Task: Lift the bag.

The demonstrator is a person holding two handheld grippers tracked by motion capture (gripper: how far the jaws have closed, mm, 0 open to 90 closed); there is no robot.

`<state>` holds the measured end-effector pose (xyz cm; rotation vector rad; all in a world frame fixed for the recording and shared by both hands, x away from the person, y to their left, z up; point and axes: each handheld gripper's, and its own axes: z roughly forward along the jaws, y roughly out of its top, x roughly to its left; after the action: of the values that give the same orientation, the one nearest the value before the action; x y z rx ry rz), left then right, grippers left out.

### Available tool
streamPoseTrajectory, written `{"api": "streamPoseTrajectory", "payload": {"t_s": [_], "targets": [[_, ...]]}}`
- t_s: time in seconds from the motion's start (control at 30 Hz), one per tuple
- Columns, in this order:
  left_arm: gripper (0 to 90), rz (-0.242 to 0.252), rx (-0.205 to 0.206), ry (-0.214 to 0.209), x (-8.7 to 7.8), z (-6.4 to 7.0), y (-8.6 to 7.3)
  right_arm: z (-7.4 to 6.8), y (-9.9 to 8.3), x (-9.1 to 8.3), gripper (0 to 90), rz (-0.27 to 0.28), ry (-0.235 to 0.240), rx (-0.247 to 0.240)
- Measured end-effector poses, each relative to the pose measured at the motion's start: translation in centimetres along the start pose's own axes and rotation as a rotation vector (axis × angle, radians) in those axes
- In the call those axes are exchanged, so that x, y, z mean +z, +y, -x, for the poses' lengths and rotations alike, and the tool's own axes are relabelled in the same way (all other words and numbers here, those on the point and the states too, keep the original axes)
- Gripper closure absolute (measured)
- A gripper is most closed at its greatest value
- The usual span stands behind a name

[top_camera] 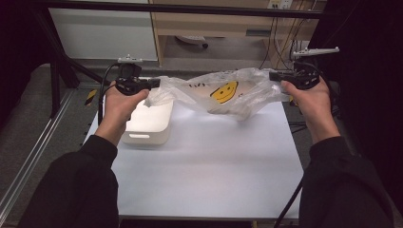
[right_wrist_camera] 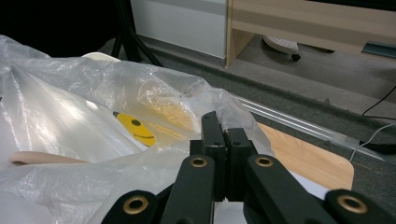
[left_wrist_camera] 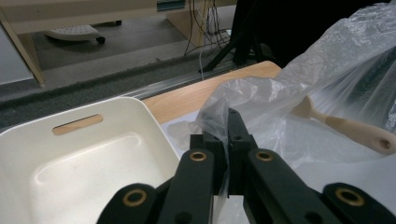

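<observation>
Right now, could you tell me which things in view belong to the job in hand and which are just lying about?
In the job:
- plastic bag, stretched between both tools
- left tool, shut on the bag
- right tool, shut on the bag
- wooden utensil inside the bag

Lying about:
- white bin
- cables on the floor

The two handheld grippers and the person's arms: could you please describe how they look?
Both the left gripper and the right gripper are black, with two flat black jaws set with brass-coloured rivets at the joints, as the gripper views show. Each carries a pale grey plate on top and trails a black cable. The person wears dark, loose long sleeves reaching the wrists; the hands are bare.
</observation>
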<state>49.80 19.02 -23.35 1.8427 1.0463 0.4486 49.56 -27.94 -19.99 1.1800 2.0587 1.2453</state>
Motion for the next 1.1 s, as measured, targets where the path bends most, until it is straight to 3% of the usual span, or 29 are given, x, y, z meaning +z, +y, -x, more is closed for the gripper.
{"api": "streamPoseTrajectory", "payload": {"t_s": [0.37,0.7,0.93,1.1], "targets": [[90.0,0.019,-0.011,-0.005,0.3,0.0,0.8,0.0,2.1,-0.6,90.0,0.011,-0.018,-0.016],[90.0,0.054,-0.016,0.015,0.2,-0.4,1.2,0.3,2.0,-0.1,90.0,0.004,-0.022,-0.009],[90.0,0.087,-0.022,0.051,-0.2,-1.0,3.4,0.3,2.3,0.7,90.0,-0.002,-0.020,-0.004],[90.0,0.070,-0.013,0.079,-0.1,-1.3,4.4,0.3,2.4,1.7,90.0,-0.014,-0.020,-0.001]]}}
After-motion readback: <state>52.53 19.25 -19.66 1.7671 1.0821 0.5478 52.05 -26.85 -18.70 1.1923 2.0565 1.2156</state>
